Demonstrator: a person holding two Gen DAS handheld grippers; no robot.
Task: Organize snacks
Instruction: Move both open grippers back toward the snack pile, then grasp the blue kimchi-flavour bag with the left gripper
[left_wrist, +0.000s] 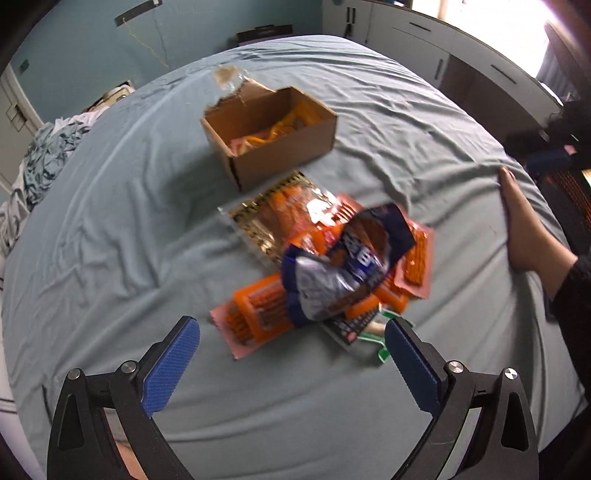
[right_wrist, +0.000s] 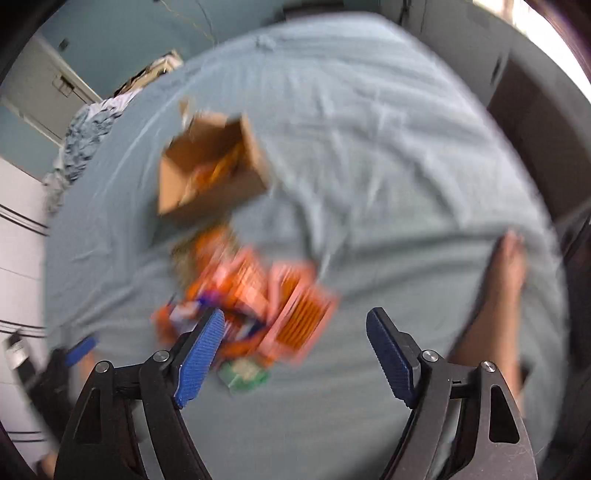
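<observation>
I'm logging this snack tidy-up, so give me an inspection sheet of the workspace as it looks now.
Surface: bed under a wrinkled blue-grey sheet.
Job's things: open cardboard box with some snacks inside; snack pile loose in front of it.
Clutter: crumpled bedding at the far left edge.
Grippers: left claw open, empty; right claw open, empty, picture blurred.
Cables: thin wire on the wall.
Surroundings: blue wall, white cabinets, a bare foot on the bed.

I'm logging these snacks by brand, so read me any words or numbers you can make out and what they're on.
None can be read for certain.
Blue and white bag: large white characters, too blurred and crumpled.
Black packet: small print, too small.
Gold-edged packet: glare, nothing legible.
Cardboard box: no print visible.
</observation>
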